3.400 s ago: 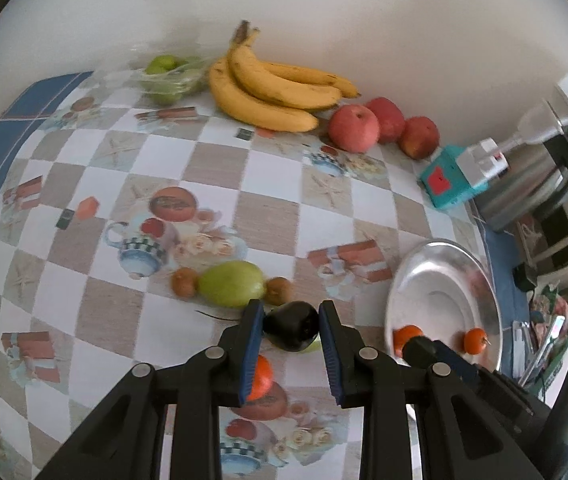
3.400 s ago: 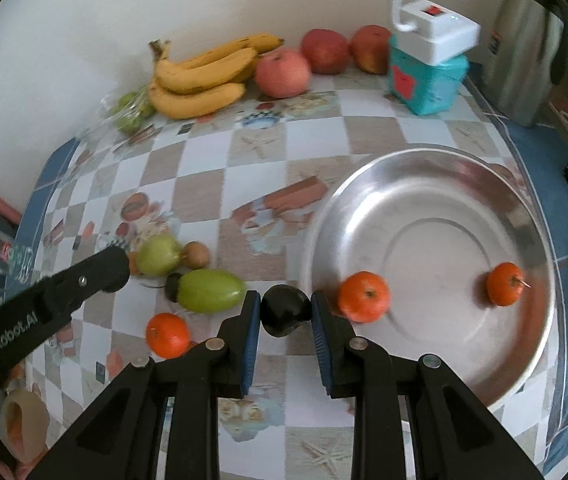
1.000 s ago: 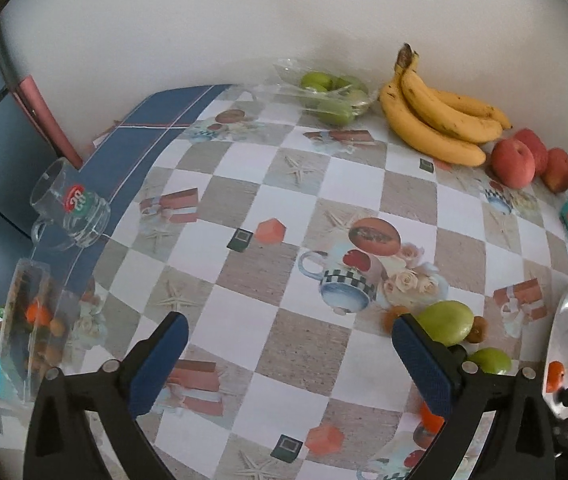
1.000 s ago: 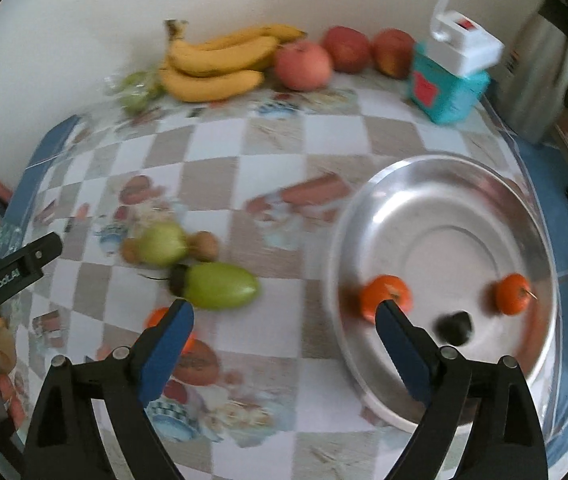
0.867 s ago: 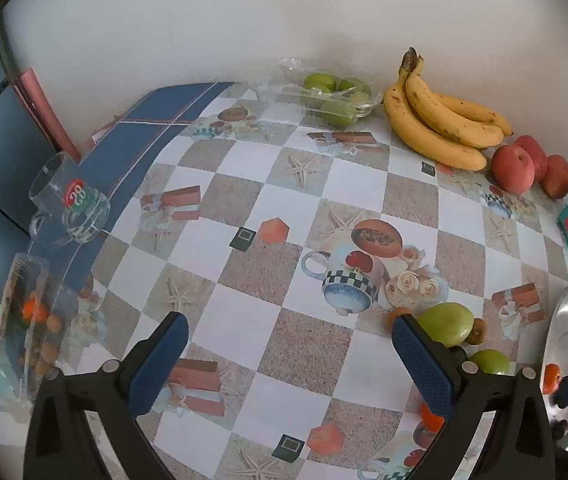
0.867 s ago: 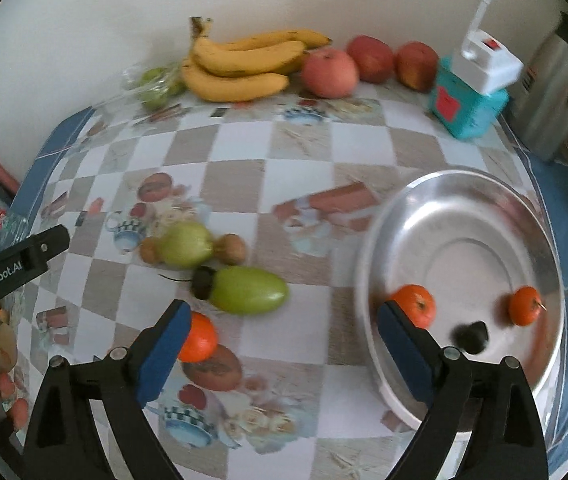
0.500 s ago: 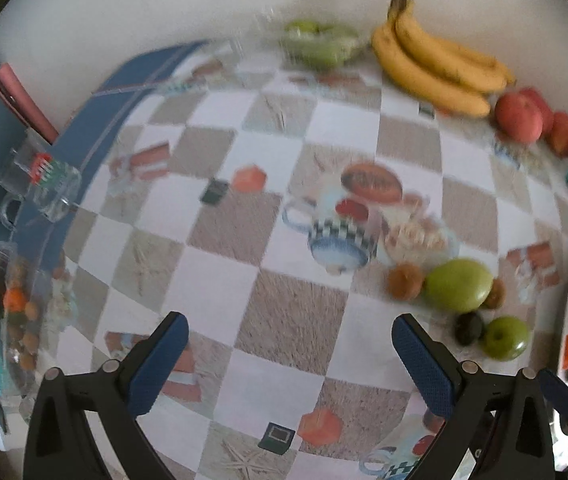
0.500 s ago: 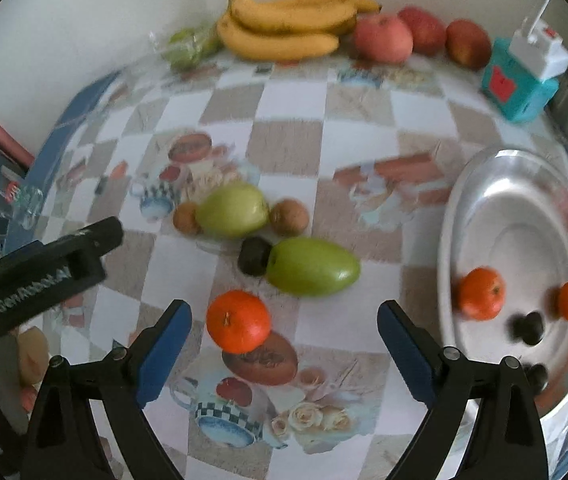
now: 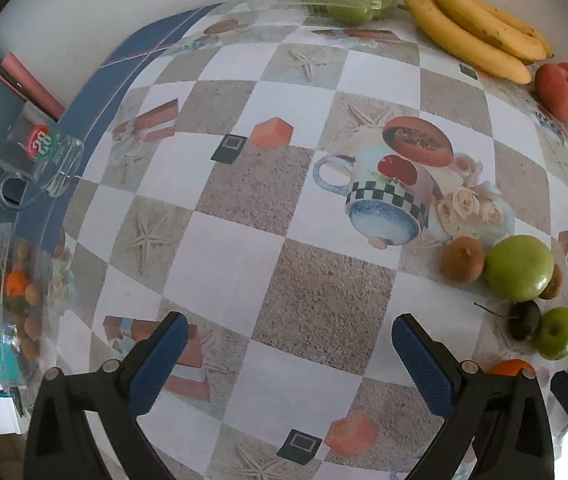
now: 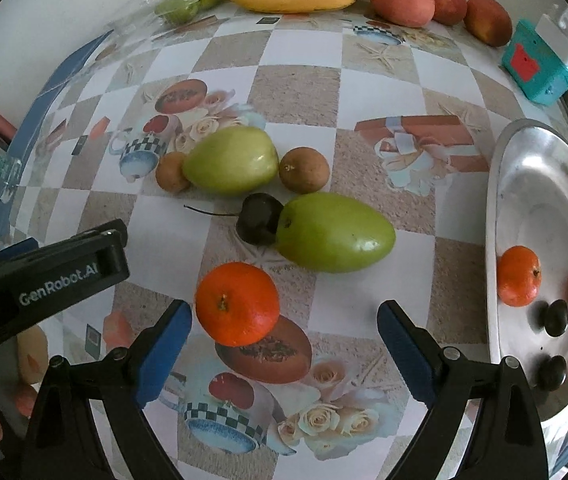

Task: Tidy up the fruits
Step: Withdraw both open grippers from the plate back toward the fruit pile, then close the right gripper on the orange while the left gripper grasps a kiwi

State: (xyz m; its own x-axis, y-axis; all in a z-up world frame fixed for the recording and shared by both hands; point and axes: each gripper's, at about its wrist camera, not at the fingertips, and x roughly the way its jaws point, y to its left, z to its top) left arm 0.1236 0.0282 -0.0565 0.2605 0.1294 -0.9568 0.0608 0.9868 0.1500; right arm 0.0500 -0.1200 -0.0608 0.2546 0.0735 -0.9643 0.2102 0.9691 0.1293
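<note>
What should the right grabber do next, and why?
Probably ease the open right gripper forward and a little left, so its fingers straddle the orange. That orange lies loose on the table just ahead, while two oranges already sit in the tray.

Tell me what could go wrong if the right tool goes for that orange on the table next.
The round orange mandarin sits nearer one finger of the open right tool, so an off-centre close may roll it away. The dark cherry touches the oval green fruit; a nudge could scatter both. Fruit dropped on the tilted-looking steel plate may roll.
</note>
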